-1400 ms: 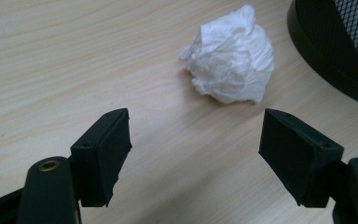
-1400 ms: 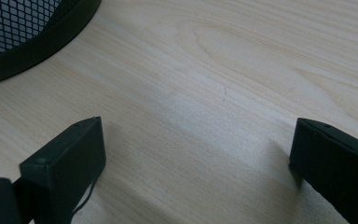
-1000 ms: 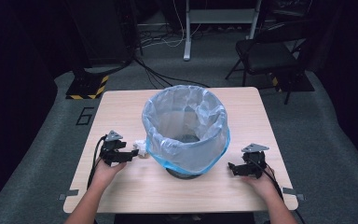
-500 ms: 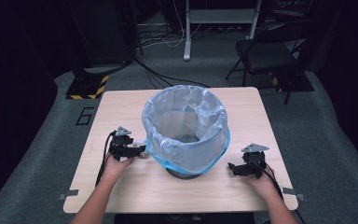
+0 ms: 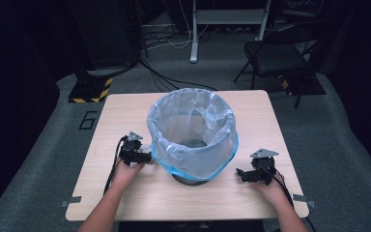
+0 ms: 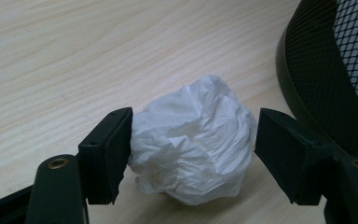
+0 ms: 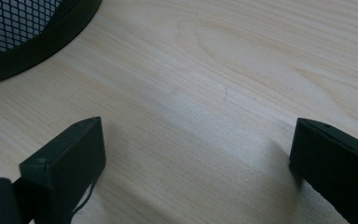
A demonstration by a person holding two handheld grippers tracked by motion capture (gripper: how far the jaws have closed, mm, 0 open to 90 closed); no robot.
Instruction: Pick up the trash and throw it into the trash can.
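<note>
Between the left gripper's (image 6: 193, 149) wide jaws sits a paper ball (image 6: 193, 144), touching one jaw. Squeeze gently, then lift. Right gripper (image 7: 198, 158) jaws gape wide, holding nothing.

My left gripper (image 6: 193, 144) astride a crumpled ball of white paper (image 6: 193, 147).
My 2 black jaws stand apart: one touches the ball, the other sits just beside it. The ball lies on the pale wooden table (image 6: 74, 56), near a black mesh bin (image 6: 326, 84).
</note>
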